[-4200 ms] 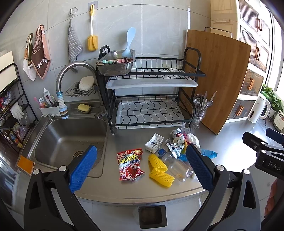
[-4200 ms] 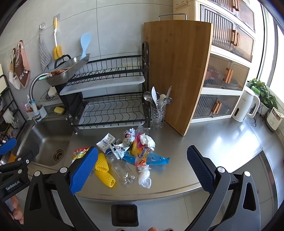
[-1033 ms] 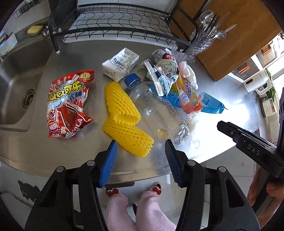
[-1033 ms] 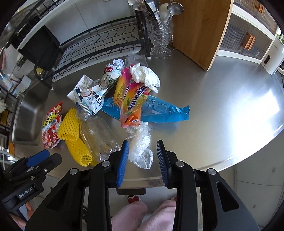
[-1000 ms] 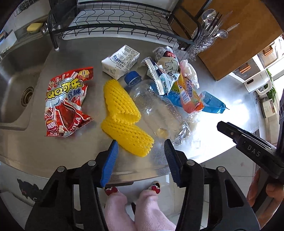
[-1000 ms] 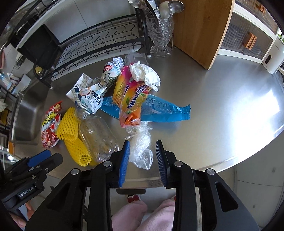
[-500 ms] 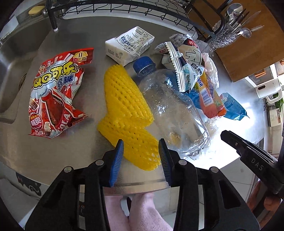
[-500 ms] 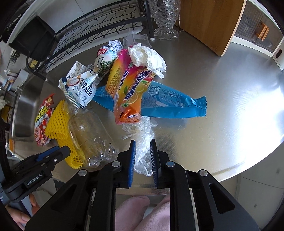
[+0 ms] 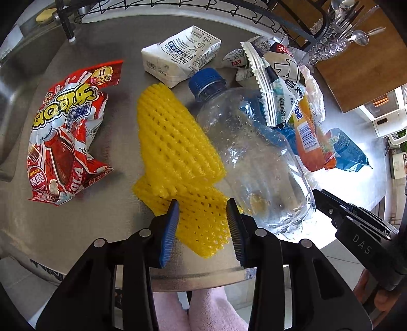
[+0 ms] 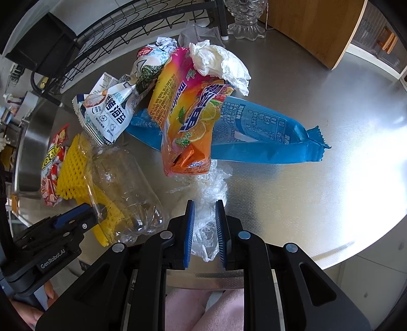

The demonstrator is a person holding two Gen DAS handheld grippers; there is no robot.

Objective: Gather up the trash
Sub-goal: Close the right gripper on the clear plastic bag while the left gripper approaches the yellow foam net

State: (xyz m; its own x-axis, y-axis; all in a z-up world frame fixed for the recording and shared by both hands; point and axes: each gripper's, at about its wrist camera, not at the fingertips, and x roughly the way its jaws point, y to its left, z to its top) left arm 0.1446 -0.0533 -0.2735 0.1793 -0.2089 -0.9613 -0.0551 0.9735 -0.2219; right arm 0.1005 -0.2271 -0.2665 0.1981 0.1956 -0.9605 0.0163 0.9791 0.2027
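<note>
- The clear plastic bottle (image 9: 251, 163) with a blue cap (image 9: 207, 80) lies on its side near the front edge of the steel counter (image 10: 318, 203); all other places here are given relative to it.
- Left gripper (image 9: 202, 206): its two blue-padded fingers (image 9: 169, 224) straddle the near end of the yellow foam fruit net (image 9: 178, 157), which lies touching the bottle's left flank. The pads sit at the net's sides with the foam filling the gap between them; whether they actually press it cannot be told.
- Right gripper (image 10: 204, 203): its blue pads (image 10: 189, 229) are drawn close on either side of the crumpled clear plastic film (image 10: 207, 201), just to the right of the bottle's base, and appear to pinch it.
- Red snack bag (image 9: 63, 135): flat on the counter, left of the bottle, beyond the foam net and apart from it.
- White carton (image 9: 180, 57): behind the bottle's cap, just beside it.
- White-and-blue sachet wrapper (image 10: 109, 112): rests over the bottle's neck end.
- Orange Mentos wrapper (image 10: 188, 114): right of the bottle, lying across a long blue wrapper (image 10: 264, 132).
- Crumpled white tissue (image 10: 221, 63): on the far end of the orange wrapper.
- Glass cutlery holder (image 10: 241, 20): well behind the bottle, beside the black dish rack (image 10: 114, 33) and the wooden cutting board (image 10: 313, 25).
</note>
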